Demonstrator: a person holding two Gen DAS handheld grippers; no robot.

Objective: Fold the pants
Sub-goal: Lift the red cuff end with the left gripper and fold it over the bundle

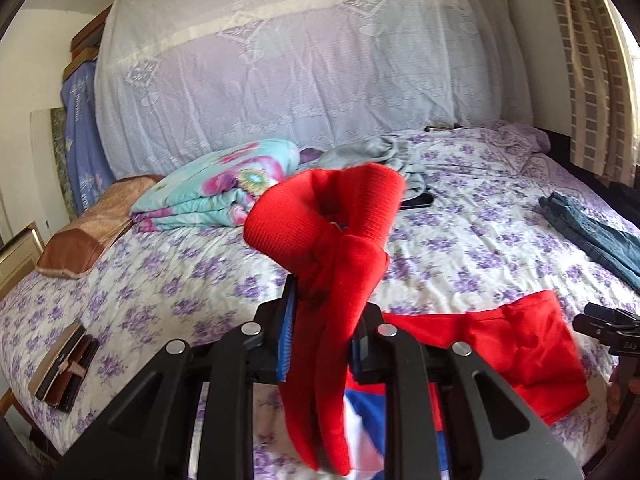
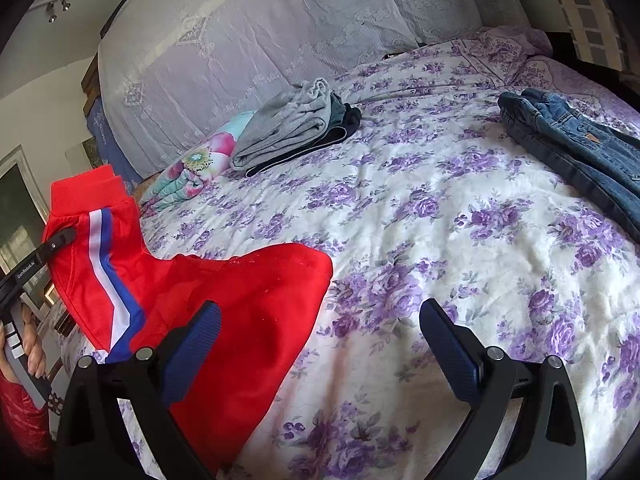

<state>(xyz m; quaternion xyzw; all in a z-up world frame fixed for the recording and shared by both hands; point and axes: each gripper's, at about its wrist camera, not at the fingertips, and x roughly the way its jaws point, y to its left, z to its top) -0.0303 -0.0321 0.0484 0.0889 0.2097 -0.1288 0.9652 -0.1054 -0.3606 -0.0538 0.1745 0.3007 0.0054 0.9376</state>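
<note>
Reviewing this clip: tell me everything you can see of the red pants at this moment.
The red pants are bright red knit with a ribbed band at one end and a white-and-blue side stripe. The left gripper is shut on a bunched part near that band and holds this end raised off the bed, with cloth drooping below the pads. The rest lies flat and slightly creased on the floral bedspread. The right gripper is open and hovers above it.
</note>
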